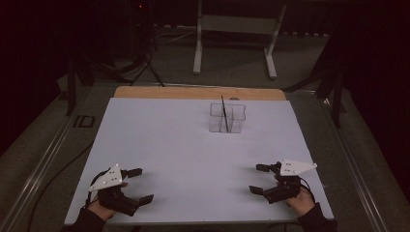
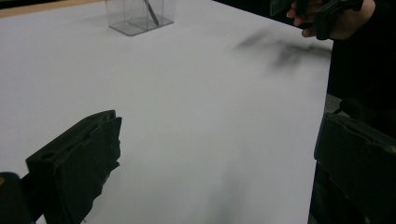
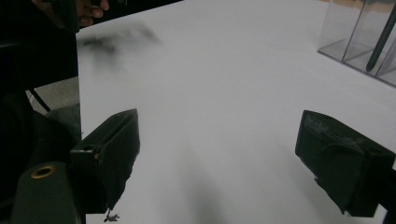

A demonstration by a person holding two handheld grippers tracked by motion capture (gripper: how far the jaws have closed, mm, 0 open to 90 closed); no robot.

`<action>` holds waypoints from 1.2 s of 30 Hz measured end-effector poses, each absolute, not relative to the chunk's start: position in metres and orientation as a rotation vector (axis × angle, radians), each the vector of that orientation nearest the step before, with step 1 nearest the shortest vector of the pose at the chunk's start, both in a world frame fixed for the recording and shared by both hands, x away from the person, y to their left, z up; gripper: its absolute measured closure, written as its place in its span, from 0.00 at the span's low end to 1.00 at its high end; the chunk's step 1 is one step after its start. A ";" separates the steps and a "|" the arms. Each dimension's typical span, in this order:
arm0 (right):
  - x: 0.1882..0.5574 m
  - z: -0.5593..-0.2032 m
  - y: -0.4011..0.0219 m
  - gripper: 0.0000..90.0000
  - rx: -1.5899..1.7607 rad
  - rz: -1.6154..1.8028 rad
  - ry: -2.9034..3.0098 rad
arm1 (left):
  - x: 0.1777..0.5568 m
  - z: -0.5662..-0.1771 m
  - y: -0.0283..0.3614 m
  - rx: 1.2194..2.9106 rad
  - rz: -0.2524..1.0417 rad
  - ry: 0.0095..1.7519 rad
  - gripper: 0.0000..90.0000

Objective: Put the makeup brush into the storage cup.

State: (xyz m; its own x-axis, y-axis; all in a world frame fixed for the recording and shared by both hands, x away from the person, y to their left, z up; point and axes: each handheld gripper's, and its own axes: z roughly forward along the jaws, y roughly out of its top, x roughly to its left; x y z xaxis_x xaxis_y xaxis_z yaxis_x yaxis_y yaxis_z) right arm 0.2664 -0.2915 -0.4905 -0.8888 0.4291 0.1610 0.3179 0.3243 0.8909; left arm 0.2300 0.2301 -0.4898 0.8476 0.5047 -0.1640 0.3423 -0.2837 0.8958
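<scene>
Clear box (image 1: pixel 227 117): far middle of the white sheet (image 1: pixel 193 145), well apart from both claws; see-through walls, split into compartments.
Pen (image 1: pixel 224 113): dark, thin, standing tilted inside the box, top poking above the rim; which compartment, cannot tell.
Box in the left gripper view (image 2: pixel 139 16): far off at the top, pen (image 2: pixel 150 11) slanting inside.
Box in the right gripper view (image 3: pixel 364 39): top right corner, pen (image 3: pixel 382 39) leaning against a divider.
Left gripper (image 1: pixel 137 185): near left corner of the sheet, held in a hand (image 1: pixel 99 208); jaws spread wide, nothing between them, bare sheet showing in the gap.
Right gripper (image 1: pixel 259 179): near right corner of the sheet, held in a hand (image 1: pixel 300 200); jaws spread wide, gripping nothing, bare sheet in the gap.
Grey plates: one on top of each gripper, pale, three-cornered.
Sheet: white, plain, covering most of a wooden table (image 1: pixel 193 92).
Beyond the table: white frame legs (image 1: pixel 232 34) on a grey floor, dark surroundings.
</scene>
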 end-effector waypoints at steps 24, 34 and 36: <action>0.261 -0.502 -0.294 0.15 0.652 1.571 2.501 | 0.233 -0.503 0.233 1.875 0.185 0.689 0.02; 0.261 -0.503 -0.292 0.15 0.642 1.544 2.514 | 0.232 -0.503 0.232 1.878 0.186 0.687 0.02; 0.261 -0.503 -0.292 0.15 0.641 1.542 2.514 | 0.232 -0.503 0.232 1.877 0.182 0.685 0.02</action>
State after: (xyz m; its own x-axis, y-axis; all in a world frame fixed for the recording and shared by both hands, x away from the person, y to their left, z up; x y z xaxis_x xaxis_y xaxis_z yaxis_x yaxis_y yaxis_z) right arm 0.2611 -0.2917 -0.5028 -0.9024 0.4156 0.1135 0.2895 0.3897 0.8742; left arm 0.2320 0.2322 -0.5032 0.8227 0.5362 -0.1888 0.3718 -0.2564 0.8922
